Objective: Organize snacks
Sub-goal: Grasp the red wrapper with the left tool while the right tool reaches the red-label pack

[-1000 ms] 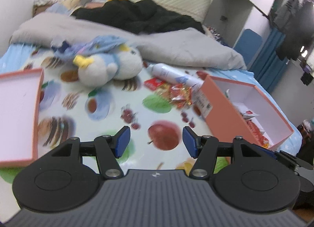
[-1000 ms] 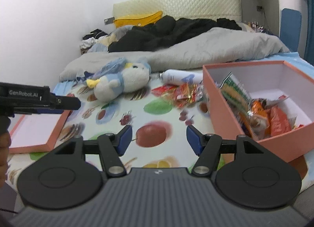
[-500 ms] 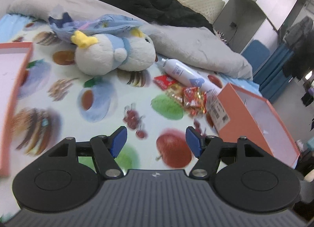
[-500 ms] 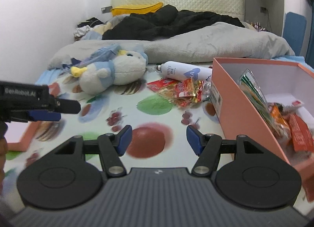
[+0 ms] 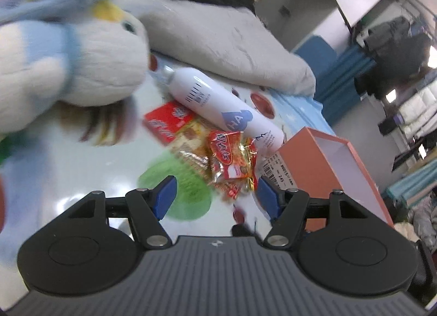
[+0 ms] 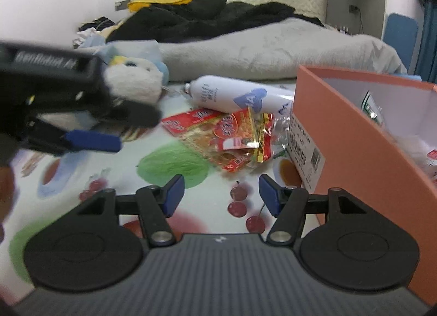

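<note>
A pile of red and gold snack packets (image 5: pixel 224 157) lies on the fruit-print sheet beside the orange box (image 5: pixel 314 168); it also shows in the right wrist view (image 6: pixel 232 135). My left gripper (image 5: pixel 215 198) is open and empty, just short of the pile. In the right wrist view the left gripper's fingers (image 6: pixel 92 141) reach in from the left. My right gripper (image 6: pixel 221 193) is open and empty, a little before the pile. The orange box (image 6: pixel 355 135) on the right holds several snack packets (image 6: pixel 371 105).
A white bottle (image 5: pixel 218 108) lies behind the snacks against the box; it also shows in the right wrist view (image 6: pixel 235 94). A plush bird (image 5: pixel 68 64) lies to the left. A grey blanket (image 6: pixel 273 48) and dark clothes cover the bed's far end.
Both grippers have moved forward toward the snack pile, the left one the most. Both stay open and empty.
</note>
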A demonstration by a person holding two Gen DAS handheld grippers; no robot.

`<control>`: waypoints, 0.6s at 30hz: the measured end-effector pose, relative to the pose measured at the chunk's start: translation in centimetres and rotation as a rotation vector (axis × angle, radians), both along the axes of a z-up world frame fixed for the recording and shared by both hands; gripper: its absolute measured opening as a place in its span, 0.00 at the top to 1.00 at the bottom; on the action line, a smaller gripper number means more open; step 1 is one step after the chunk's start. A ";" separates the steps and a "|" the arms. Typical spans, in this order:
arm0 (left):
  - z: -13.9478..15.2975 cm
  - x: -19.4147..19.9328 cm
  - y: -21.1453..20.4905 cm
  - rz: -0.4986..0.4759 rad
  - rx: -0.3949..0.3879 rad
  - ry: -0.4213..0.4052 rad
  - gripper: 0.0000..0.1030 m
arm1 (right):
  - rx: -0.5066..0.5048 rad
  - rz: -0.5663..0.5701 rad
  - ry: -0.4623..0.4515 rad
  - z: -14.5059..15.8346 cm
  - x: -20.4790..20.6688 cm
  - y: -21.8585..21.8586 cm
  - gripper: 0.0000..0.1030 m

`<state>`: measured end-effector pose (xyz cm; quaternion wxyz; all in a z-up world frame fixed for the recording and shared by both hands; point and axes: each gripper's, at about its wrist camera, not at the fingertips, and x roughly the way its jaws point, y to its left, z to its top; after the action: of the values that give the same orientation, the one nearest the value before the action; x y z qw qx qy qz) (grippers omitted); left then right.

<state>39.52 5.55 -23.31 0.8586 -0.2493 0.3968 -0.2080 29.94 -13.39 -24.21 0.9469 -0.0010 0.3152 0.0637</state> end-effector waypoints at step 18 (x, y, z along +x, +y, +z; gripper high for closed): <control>-2.5 8.3 -7.7 -0.179 0.182 -0.022 0.32 | 0.098 -0.066 0.061 -1.9 4.0 -1.4 0.61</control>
<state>47.86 -2.16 -25.84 0.8600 -0.1315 0.4251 -0.2496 33.91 -14.80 -26.14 0.9374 0.0576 0.3400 0.0479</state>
